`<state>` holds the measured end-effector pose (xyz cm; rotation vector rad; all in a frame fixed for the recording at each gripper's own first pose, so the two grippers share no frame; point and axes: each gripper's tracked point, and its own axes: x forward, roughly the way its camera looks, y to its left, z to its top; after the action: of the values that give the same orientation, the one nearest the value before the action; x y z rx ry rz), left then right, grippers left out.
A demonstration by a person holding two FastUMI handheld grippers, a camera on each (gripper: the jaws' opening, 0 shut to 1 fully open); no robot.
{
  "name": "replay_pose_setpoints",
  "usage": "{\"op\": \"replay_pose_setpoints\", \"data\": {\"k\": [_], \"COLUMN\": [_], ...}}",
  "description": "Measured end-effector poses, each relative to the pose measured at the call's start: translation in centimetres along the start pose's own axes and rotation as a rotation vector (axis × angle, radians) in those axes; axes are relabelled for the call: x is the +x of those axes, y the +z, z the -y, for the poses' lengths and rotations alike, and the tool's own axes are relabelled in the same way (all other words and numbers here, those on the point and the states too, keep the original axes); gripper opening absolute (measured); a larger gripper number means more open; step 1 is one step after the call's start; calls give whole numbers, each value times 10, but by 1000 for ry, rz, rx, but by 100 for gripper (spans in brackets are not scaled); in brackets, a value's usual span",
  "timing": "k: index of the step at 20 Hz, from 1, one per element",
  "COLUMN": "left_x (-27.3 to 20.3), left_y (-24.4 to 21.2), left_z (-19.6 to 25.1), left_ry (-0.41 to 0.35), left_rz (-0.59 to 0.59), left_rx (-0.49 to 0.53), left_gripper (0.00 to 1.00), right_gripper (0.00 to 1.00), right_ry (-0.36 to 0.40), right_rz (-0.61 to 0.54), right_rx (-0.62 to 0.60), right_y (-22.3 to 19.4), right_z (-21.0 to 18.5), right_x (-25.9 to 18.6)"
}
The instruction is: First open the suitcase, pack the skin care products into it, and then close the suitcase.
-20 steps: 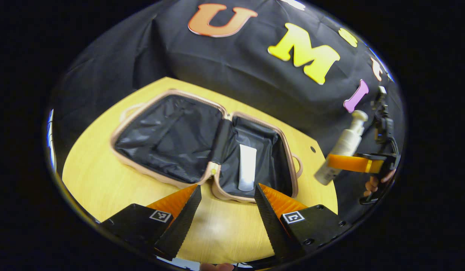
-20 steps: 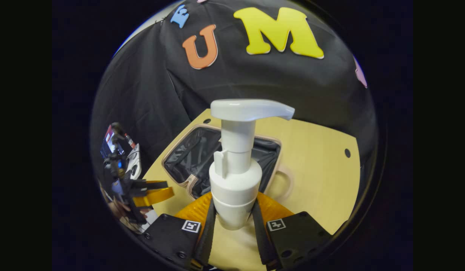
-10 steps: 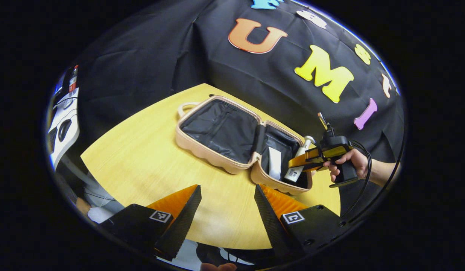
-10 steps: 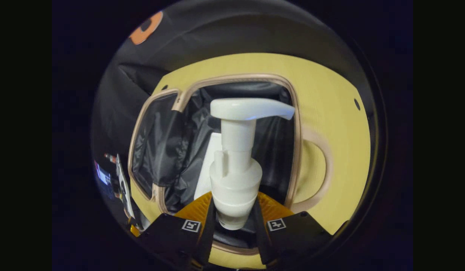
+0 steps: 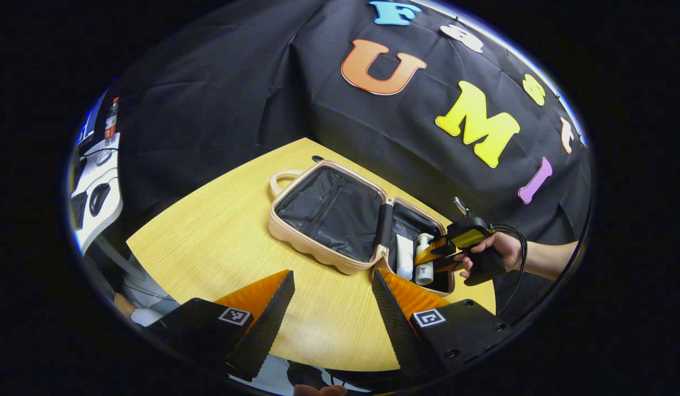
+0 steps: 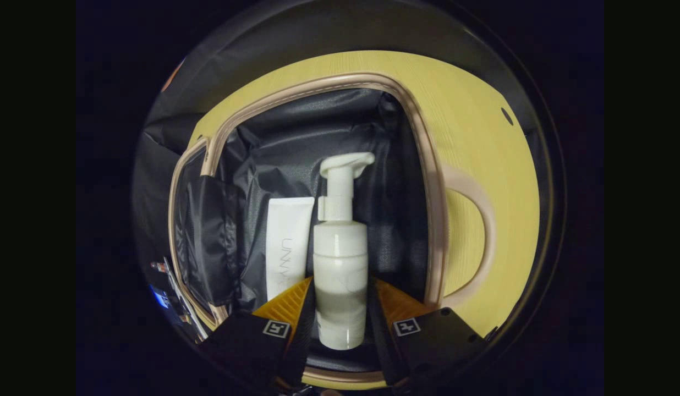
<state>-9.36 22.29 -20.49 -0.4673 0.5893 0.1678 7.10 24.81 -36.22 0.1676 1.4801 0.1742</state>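
Note:
The pink suitcase (image 5: pixel 318 254) lies wide open on the wooden table (image 5: pixel 208 236), both halves lined in black. A white tube (image 6: pixel 286 242) rests flat in the right half. Beside it lies the white pump bottle (image 6: pixel 340 264), pump head pointing away. My right gripper (image 6: pixel 343 286) is down inside that half (image 6: pixel 428 181), fingers flanking the bottle's base and slightly parted. From the left gripper view, a hand (image 5: pixel 497 250) holds the right gripper (image 5: pixel 422 257) at the bottle (image 5: pixel 424 264). My left gripper (image 5: pixel 332 291) hangs open above the table's near edge, holding nothing.
The suitcase's carry handle (image 6: pixel 483 220) lies on the table to the right of the packed half. A small hole (image 6: pixel 506 115) marks the tabletop. Outside the booth at far left stands a white desk (image 5: pixel 95 192) with a mouse and a bottle.
The right gripper sank into the suitcase and the pump bottle went from raised in its fingers to lying beside the tube. The left gripper drew back from the suitcase.

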Motion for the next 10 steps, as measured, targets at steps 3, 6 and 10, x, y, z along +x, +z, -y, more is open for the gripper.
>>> {"op": "replay_pose_setpoints", "data": {"k": [3, 6, 10], "left_x": [3, 7, 36], "left_y": [18, 45, 86], "left_z": [-11, -26, -50], "left_ry": [20, 5, -109], "left_rz": [30, 113, 293], "left_rx": [9, 40, 38], "left_gripper": [91, 92, 91], "right_gripper": [62, 76, 81], "right_ry": [10, 71, 203], "right_rz": [44, 170, 459], "right_rx": [-48, -119, -270], "right_y": [-3, 0, -1], "right_z": [-2, -7, -9], "right_x": [-25, -65, -139]}}
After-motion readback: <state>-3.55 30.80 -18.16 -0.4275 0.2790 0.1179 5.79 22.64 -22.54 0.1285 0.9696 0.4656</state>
